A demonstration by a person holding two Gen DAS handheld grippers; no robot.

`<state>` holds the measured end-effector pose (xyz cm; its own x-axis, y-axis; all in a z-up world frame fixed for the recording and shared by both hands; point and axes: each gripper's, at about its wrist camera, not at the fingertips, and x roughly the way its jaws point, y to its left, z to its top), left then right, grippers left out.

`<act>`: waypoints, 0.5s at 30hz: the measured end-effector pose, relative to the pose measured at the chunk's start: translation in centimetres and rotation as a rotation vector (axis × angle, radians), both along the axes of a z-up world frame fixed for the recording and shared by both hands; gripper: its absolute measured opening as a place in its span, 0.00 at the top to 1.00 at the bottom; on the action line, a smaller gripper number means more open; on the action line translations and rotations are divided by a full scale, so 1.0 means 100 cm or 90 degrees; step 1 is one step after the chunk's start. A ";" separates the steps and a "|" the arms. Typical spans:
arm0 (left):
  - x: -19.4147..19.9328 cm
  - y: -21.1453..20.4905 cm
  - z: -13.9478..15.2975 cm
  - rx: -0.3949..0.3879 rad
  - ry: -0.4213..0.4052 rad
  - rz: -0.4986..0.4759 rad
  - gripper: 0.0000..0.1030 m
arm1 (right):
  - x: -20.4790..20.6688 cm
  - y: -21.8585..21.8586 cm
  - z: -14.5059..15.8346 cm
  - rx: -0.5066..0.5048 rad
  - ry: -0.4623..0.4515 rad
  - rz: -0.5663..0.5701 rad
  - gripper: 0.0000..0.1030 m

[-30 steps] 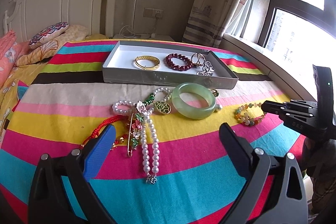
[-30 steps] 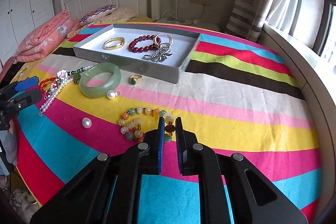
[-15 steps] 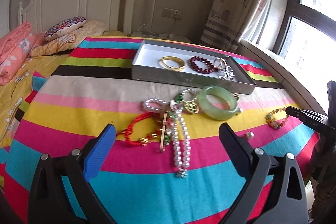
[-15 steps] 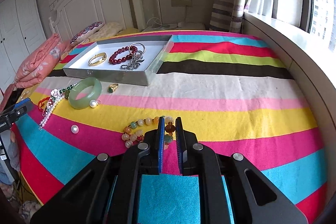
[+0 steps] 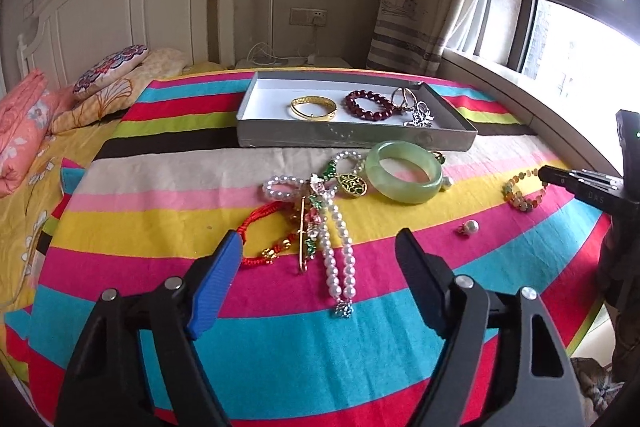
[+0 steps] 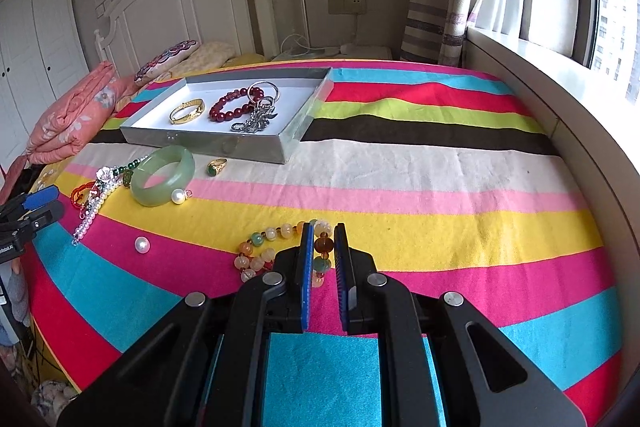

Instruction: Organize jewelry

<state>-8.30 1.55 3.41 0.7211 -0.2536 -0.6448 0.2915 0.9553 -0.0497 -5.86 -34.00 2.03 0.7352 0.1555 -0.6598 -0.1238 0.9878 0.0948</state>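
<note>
right gripper: jaws narrowly pinching multicoloured stone-bead bracelet | left gripper: jaws spread, empty | risk: round beads slip free during lift toward grey tray

Daylit, window glare, fisheye-warped, dark corners

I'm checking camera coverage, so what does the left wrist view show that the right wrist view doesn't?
Only the left wrist view shows the red cord bracelet in full, with its gold charms, and the wide-open left gripper up close. Only the right wrist view shows the white wardrobe and the right gripper nearly shut around the multicolour bead bracelet. Both show the grey tray, the green bangle and the loose pearl.
</note>
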 end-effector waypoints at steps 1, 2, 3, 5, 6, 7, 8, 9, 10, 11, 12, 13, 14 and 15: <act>0.003 -0.004 0.000 0.013 0.001 -0.002 0.27 | 0.000 0.000 0.000 0.000 0.000 0.000 0.89; 0.008 -0.008 0.000 0.023 0.006 -0.003 0.33 | 0.000 0.000 0.000 0.000 0.000 0.001 0.89; 0.014 -0.010 -0.001 0.027 0.015 -0.005 0.42 | 0.000 0.000 0.001 0.001 0.000 0.002 0.89; 0.027 -0.010 -0.003 0.021 0.034 -0.004 0.55 | 0.000 -0.001 0.001 0.004 -0.001 0.002 0.88; 0.032 -0.009 -0.005 0.018 0.042 -0.005 0.62 | 0.000 -0.001 0.001 0.006 -0.001 0.002 0.88; 0.037 -0.008 -0.006 0.015 0.050 -0.006 0.65 | 0.000 -0.001 0.001 0.007 0.000 0.003 0.88; 0.041 -0.008 -0.008 0.013 0.057 -0.005 0.67 | 0.000 -0.002 0.001 0.008 0.001 0.003 0.88; 0.043 -0.007 -0.010 0.013 0.062 -0.003 0.70 | 0.000 -0.002 0.001 0.008 0.000 0.003 0.88; 0.045 -0.007 -0.013 0.016 0.067 -0.002 0.71 | 0.000 -0.002 0.001 0.008 0.000 0.003 0.88; 0.047 -0.007 -0.016 0.020 0.072 0.000 0.74 | 0.000 -0.002 0.001 0.008 0.000 0.004 0.88; 0.048 -0.006 -0.019 0.022 0.077 0.001 0.75 | 0.000 -0.002 0.000 0.009 -0.001 0.004 0.88; 0.049 -0.005 -0.021 0.019 0.083 0.000 0.76 | 0.000 -0.002 0.000 0.009 -0.001 0.004 0.88; 0.049 -0.004 -0.022 0.014 0.085 0.000 0.80 | 0.001 -0.002 0.000 0.009 -0.001 0.004 0.88; 0.049 -0.003 -0.021 0.010 0.084 -0.002 0.84 | 0.000 -0.002 0.000 0.008 0.000 0.004 0.88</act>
